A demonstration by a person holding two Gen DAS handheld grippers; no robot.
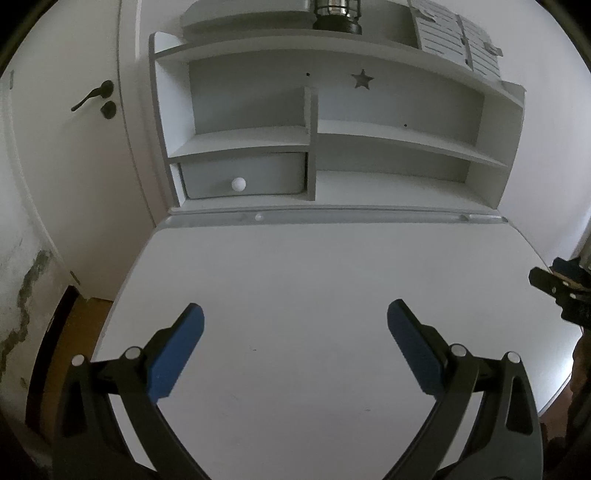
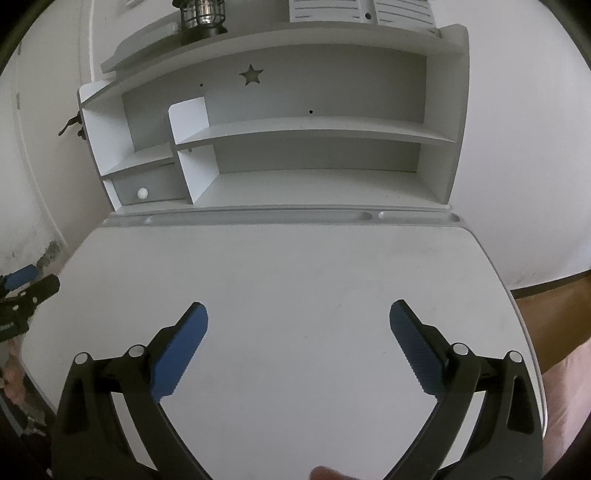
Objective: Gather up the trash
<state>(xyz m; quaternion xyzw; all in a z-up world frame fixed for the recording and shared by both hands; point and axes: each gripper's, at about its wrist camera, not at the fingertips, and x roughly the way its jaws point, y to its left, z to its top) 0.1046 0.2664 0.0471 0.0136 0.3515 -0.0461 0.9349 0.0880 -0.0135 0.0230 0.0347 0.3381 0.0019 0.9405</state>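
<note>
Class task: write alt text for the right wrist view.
The right claw, jaws open and holding nothing, hovers over a bare white desk. Behind are white shelves with a star cutout; a lantern stands on top.

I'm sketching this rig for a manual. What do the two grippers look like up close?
The two look alike. The left gripper has two curved black arms, each ending in a flat, blue-padded finger, with round silver pivot pins at the joints. The right gripper has the same build; the blue pads on its fingers are finely ribbed. No cables or sleeves show.

Bare desk top (image 1: 295,295) ahead, shelf unit (image 1: 332,147) blocking the far edge
</note>
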